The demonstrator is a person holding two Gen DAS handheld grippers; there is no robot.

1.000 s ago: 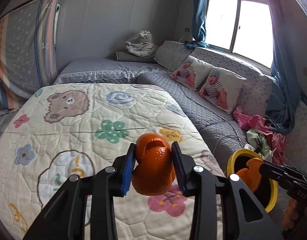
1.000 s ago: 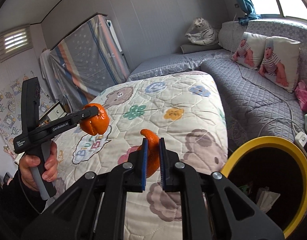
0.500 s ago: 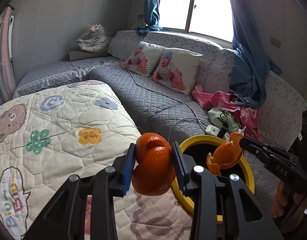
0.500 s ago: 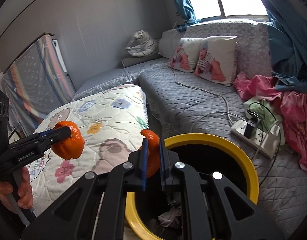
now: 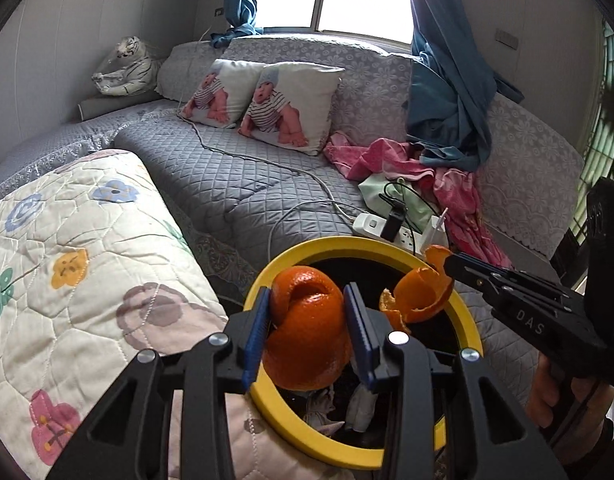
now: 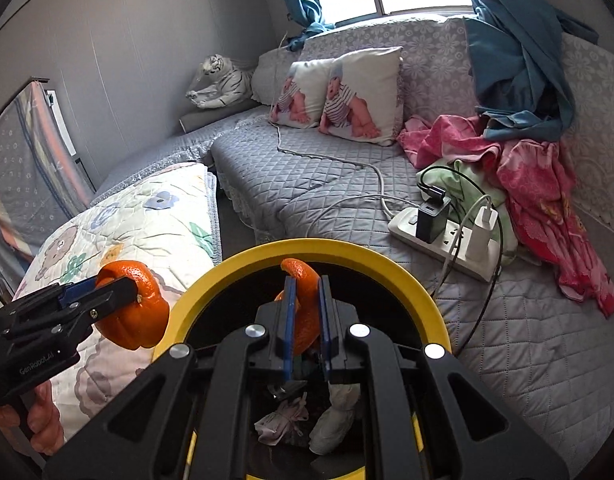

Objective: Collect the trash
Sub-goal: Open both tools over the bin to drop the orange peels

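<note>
My left gripper [image 5: 307,320] is shut on a large curled orange peel [image 5: 307,332] and holds it over the near left rim of the yellow-rimmed trash bin [image 5: 469,320]. From the right wrist view it hangs just outside the bin's left rim [image 6: 135,312]. My right gripper [image 6: 305,312] is shut on a thinner orange peel [image 6: 305,300] above the bin's opening [image 6: 423,296]; this peel also shows in the left wrist view [image 5: 423,298]. Crumpled tissues [image 6: 283,420] lie inside the bin.
A flowered quilt [image 5: 67,272] covers the bed on the left. A grey quilted sofa [image 5: 247,184] lies behind the bin, with a white power strip and chargers [image 6: 443,236], pink clothes [image 6: 539,184], two baby-print cushions [image 5: 267,108] and a toy tiger [image 5: 123,68].
Both grippers have swung right from over the quilt to the yellow bin. The right one with its peel is now above the opening; the left one has reached the bin's left rim.
</note>
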